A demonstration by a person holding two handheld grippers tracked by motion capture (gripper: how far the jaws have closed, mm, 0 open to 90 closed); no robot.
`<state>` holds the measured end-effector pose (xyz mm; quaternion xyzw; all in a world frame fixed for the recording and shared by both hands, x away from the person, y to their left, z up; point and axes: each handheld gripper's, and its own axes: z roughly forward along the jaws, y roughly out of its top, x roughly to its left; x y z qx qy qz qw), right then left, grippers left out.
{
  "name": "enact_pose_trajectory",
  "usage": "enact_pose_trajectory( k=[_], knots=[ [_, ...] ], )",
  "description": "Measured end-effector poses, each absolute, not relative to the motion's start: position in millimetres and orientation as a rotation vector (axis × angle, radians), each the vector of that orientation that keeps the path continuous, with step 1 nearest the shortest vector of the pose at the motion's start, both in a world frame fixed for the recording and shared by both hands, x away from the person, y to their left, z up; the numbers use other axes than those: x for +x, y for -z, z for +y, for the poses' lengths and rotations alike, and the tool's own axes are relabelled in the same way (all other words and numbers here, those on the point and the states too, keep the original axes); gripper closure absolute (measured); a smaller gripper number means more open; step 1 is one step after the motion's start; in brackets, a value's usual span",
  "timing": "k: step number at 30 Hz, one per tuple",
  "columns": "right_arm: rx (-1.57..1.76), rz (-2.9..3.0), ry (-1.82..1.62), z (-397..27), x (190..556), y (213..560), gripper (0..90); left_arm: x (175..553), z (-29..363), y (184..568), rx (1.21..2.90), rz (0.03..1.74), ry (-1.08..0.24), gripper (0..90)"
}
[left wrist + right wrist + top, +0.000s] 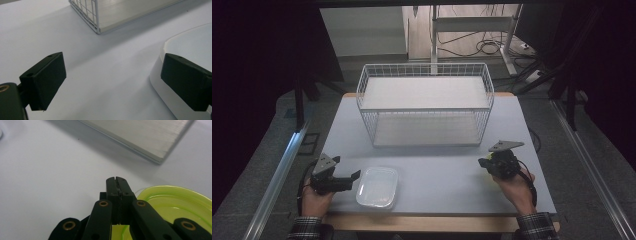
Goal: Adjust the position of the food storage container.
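- Right gripper (117, 180): we see its jaws pinched together on the rim of a yellow-green dish (175, 205), lower right of the right gripper view.
- Left gripper (112, 82): jaws wide apart, holding nothing, one jaw over a white tray (185, 42).
- Wire basket (426, 102) sits upper centre on the table (447, 175).
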<state>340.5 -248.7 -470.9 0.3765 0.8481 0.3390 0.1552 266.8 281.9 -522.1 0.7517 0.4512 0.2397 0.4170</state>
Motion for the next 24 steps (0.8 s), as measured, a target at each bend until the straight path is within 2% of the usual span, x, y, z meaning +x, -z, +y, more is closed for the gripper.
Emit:
enact_pose_trajectory(
  k=[6,12,20,23,24],
  knots=[
    [1.085,2.407,-0.974,-253.4,339.2,470.9,89.6,262.9,284.1,520.6,1.902,1.139,-0.6,4.8],
    [1.054,2.387,-1.003,-250.7,336.0,469.0,86.1,256.5,289.9,519.9,1.925,1.113,-0.543,3.9],
    [0.992,2.386,-1.027,-243.5,329.3,467.3,86.2,242.5,286.6,520.9,2.032,1.047,-0.513,16.3],
    [0.981,2.397,-1.038,-241.5,327.0,467.3,87.0,236.1,282.0,519.5,2.068,1.017,-0.499,25.2],
    [0.975,2.4,-1.037,-240.3,325.7,467.3,87.0,234.4,281.0,519.5,2.072,1.008,-0.491,31.0]
  ],
)
